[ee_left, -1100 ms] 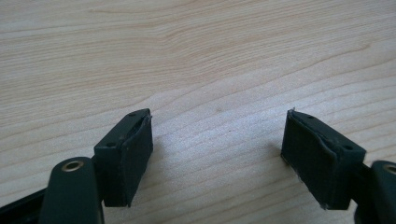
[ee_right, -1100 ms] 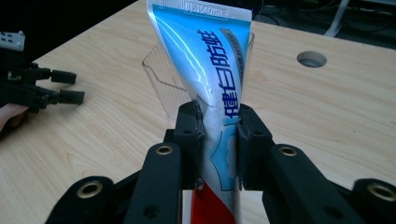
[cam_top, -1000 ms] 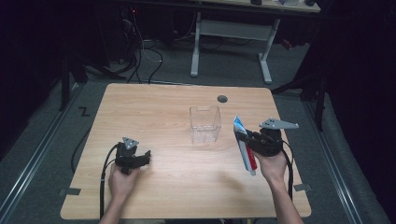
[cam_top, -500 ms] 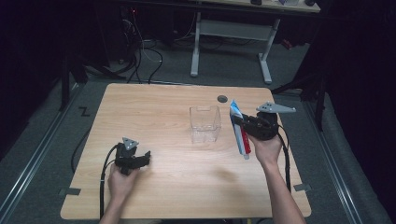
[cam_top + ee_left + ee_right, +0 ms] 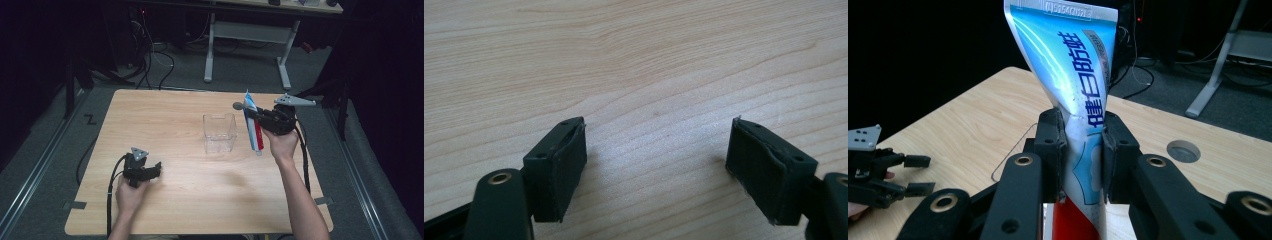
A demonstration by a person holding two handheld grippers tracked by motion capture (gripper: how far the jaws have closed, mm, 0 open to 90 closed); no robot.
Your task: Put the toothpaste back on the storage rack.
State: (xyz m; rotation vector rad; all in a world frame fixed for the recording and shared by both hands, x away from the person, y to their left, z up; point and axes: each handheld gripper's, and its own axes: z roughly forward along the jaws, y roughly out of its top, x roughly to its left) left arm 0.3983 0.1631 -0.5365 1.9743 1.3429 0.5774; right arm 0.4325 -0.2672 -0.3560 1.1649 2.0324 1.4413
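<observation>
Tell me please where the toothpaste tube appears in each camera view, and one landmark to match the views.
High view: toothpaste tube right of the clear box, held in the right gripper.
Left gripper view: not in it.
Right gripper view: tube upright at centre, clamped between the jaws.
Shared landmark: the wooden table.

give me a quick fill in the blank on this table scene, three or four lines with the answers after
1. The right gripper is shut on a ____ tube.
2. The left gripper hovers over the wooden table with its jaws ____.
3. The clear plastic container in the middle of the table has ____ inside it.
4. In the high view, the toothpaste tube is to the ____ of the container.

Missing words: toothpaste; open; nothing; right
</observation>
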